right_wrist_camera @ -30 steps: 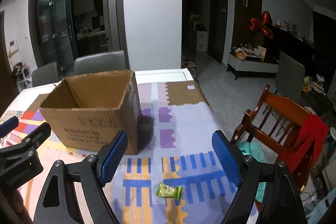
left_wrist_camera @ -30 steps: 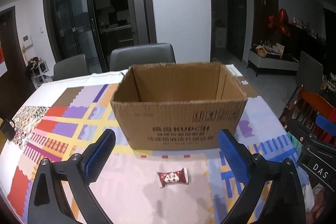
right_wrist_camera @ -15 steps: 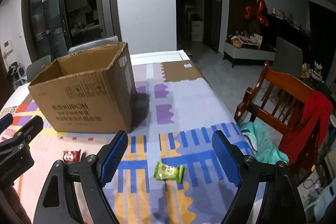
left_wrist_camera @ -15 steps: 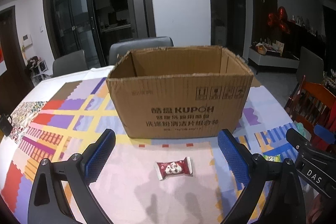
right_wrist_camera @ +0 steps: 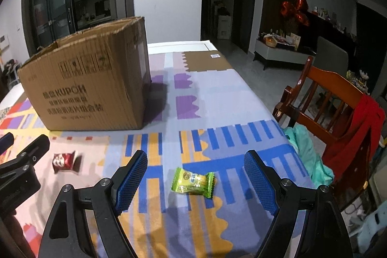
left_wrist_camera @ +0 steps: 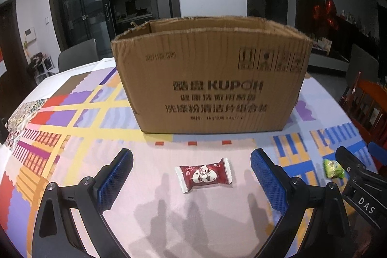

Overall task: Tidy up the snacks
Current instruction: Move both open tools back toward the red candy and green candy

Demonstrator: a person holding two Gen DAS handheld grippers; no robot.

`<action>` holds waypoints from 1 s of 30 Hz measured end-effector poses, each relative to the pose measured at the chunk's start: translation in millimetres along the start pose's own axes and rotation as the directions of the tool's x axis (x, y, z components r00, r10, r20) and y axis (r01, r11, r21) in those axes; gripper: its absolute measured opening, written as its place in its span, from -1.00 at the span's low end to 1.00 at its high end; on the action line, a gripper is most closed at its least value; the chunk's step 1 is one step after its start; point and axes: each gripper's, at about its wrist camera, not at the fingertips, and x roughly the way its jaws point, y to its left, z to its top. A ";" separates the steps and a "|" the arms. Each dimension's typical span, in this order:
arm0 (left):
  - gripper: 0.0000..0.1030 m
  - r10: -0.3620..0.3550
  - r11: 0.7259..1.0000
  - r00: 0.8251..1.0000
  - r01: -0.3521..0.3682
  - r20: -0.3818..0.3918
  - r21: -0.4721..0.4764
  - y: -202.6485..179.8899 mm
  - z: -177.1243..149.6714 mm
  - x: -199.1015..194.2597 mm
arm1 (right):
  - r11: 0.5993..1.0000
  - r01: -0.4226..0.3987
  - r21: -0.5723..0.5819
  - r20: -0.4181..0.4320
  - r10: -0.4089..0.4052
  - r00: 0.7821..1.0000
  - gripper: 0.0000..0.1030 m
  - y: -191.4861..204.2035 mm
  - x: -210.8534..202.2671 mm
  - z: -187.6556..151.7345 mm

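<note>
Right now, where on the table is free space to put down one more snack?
Free: the tablecloth right of the cardboard box, up to the table's far edge; also the strip between the box front and the red snack. Crowded: the near side, where both open grippers flank the red snack and green snack.

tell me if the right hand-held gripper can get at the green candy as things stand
Probably yes. The right hand-held gripper is open, and the green candy lies flat on the tablecloth between its fingers, with nothing on or against it. The cardboard box sits well behind.
</note>
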 end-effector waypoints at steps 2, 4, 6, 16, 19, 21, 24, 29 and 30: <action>0.92 -0.003 1.000 1.000 0.003 -0.016 -0.002 -0.4 -2.5 6.5 | 1.000 0.005 -0.006 -0.008 -0.005 1.000 0.61 1.5 3.9 -3.7; 0.92 -0.014 1.000 0.999 0.013 -0.033 -0.007 -0.5 -5.5 13.2 | 1.000 0.004 -0.006 -0.023 -0.004 1.000 0.61 2.0 9.4 -7.9; 0.92 -0.010 1.000 0.999 0.010 -0.039 0.003 -2.3 -8.1 17.7 | 1.000 0.000 -0.008 -0.040 -0.001 0.999 0.61 3.5 14.8 -11.9; 0.82 0.002 1.000 0.997 -0.002 -0.082 0.006 -8.2 -15.8 36.9 | 1.000 -0.003 0.000 -0.086 0.003 0.996 0.61 4.5 32.3 -17.0; 0.69 0.010 1.000 0.995 -0.009 -0.096 0.007 -9.1 -16.2 43.2 | 1.000 -0.009 0.006 -0.102 0.010 0.995 0.61 5.1 36.3 -18.6; 0.67 0.009 1.000 0.995 -0.008 -0.102 0.011 -10.7 -17.6 47.2 | 1.000 -0.010 0.009 -0.109 0.011 0.994 0.61 4.9 38.9 -19.8; 0.65 0.013 1.000 0.992 -0.011 -0.124 0.018 -13.2 -18.5 52.6 | 1.000 -0.012 0.018 -0.121 0.014 0.993 0.61 3.9 41.7 -20.0; 0.51 0.016 1.000 0.988 -0.014 -0.153 0.017 -11.6 -18.6 62.1 | 1.000 -0.019 0.020 -0.140 0.022 0.990 0.61 4.1 46.3 -19.9; 0.43 0.011 1.000 0.987 -0.009 -0.160 0.014 -11.0 -18.7 64.0 | 1.000 -0.020 0.020 -0.143 0.023 0.989 0.61 4.6 46.6 -20.4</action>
